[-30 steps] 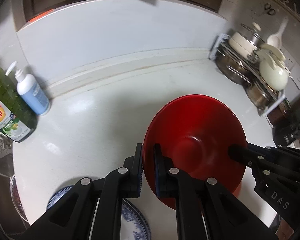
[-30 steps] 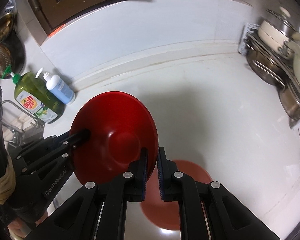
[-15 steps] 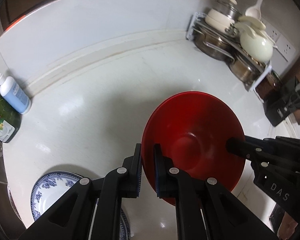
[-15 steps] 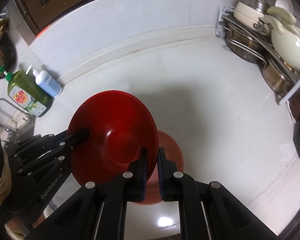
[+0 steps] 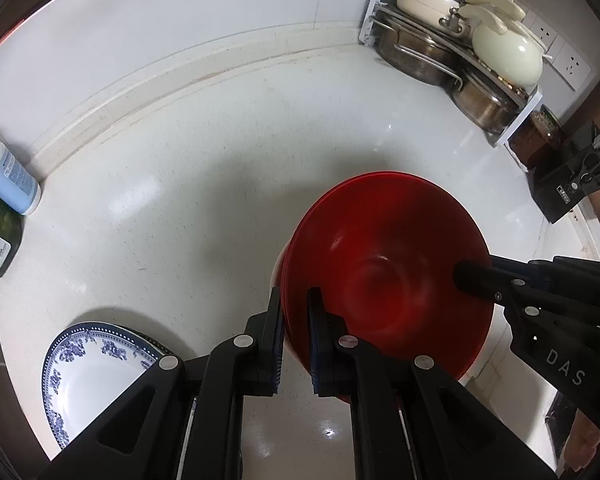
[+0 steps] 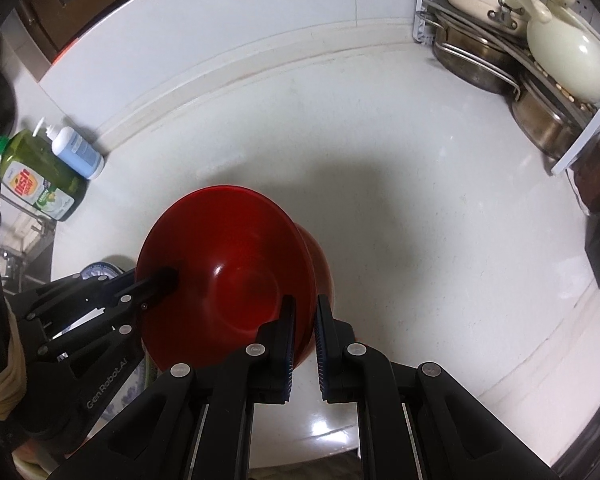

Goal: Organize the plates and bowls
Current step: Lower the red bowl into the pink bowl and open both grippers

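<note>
Both grippers hold one red bowl (image 5: 380, 248) (image 6: 228, 248) by opposite sides of its rim, a little above the white counter. My left gripper (image 5: 294, 300) is shut on the bowl's near-left rim, and its finger reaches in from the left in the right wrist view (image 6: 168, 276). My right gripper (image 6: 304, 308) is shut on the opposite rim, and shows as a black finger (image 5: 464, 274) in the left wrist view. A second red bowl (image 6: 320, 260) sits right under the held one, mostly hidden. A blue-and-white plate (image 5: 92, 360) lies on the counter to the left.
A green dish soap bottle (image 6: 36, 176) and a blue pump bottle (image 6: 76, 152) stand at the far left by the sink. A rack of steel pots and cream lids (image 5: 460, 52) fills the back right corner. A black knife block (image 5: 572, 184) stands at the right edge.
Both grippers have carried the held bowl down and across the counter. The red bowl on the counter, earlier in front and apart, now lies right beneath it. The blue-and-white plate shows more.
</note>
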### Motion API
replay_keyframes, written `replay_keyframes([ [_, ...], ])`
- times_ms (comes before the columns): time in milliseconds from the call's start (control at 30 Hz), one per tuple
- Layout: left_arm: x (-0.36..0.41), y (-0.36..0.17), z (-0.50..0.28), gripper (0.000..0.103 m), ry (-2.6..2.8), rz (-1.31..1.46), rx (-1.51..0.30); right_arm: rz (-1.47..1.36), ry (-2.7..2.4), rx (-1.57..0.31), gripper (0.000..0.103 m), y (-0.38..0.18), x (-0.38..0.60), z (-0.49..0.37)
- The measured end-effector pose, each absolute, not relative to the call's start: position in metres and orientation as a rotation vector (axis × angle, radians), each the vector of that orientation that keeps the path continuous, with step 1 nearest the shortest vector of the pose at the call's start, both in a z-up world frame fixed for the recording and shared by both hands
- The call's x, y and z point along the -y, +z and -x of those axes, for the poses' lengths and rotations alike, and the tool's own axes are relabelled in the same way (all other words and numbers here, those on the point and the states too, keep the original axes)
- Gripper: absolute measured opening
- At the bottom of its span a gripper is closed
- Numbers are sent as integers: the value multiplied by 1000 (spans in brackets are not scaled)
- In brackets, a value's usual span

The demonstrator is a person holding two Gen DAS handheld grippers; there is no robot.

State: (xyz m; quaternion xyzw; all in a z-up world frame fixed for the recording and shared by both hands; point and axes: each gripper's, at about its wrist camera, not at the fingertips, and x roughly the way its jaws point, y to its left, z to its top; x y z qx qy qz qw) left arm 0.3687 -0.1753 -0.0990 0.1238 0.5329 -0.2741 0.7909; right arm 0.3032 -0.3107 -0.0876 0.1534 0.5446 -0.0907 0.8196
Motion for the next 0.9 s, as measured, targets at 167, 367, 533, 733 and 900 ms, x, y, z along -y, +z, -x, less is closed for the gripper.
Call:
replay_keyframes([
  [167,178,-107,-370,11,-584,-275,-1168,-340,-191,-1175,11,-96,314,-304],
  [367,184,-113,-372,11,-575,-286,-1175,-345,-187,-1184,11,-103,316,-305],
  [533,186,-119,-372,11,-578,-292,-1190,-342,-184,-1193,11,-109,317,-307],
  [733,188,-120,-372,15,-586,-298,-1190,-347,-180,-1209,11,-117,317,-309],
  [900,188,-119,-371,23,-602,-293,-1202,-300,-166,-1209,12,-115,311,-308],
])
